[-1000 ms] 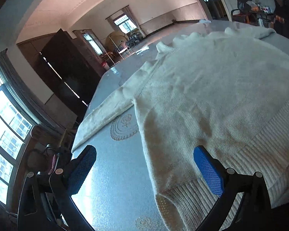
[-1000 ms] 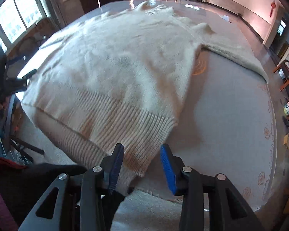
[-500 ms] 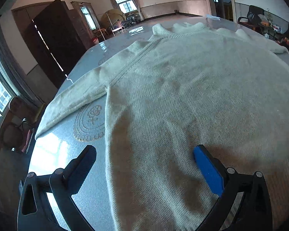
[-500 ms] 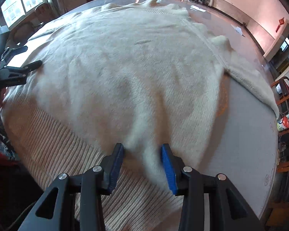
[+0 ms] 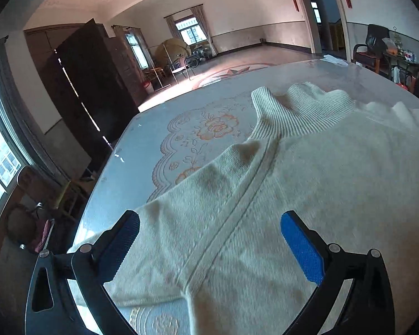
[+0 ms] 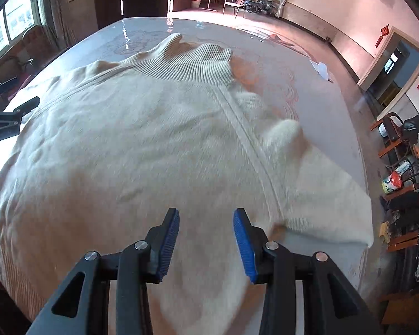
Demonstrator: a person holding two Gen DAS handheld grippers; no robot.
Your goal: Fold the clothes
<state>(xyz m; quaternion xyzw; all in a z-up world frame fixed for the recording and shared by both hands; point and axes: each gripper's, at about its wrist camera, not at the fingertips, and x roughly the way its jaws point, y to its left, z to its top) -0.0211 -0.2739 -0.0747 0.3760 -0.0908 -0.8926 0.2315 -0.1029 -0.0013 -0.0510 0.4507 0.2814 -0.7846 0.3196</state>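
Both wrist views look low and forward, sharing the sweater [image 5: 307, 195] collar [image 6: 181, 61].

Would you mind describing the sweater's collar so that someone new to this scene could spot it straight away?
Start from the big table with the floral-patterned cover, where a cream sweater lies spread flat. Follow the sweater to its far end, away from both grippers. The collar is the tall ribbed band there, its coarse vertical ribs and wavy top edge setting it apart from the smooth knit of the body.

Your left gripper [image 5: 209, 240] and right gripper [image 6: 206, 240], black angular plastic frames, silver round screws, jaws faced with ribbed blue pads [image 6: 244, 241].
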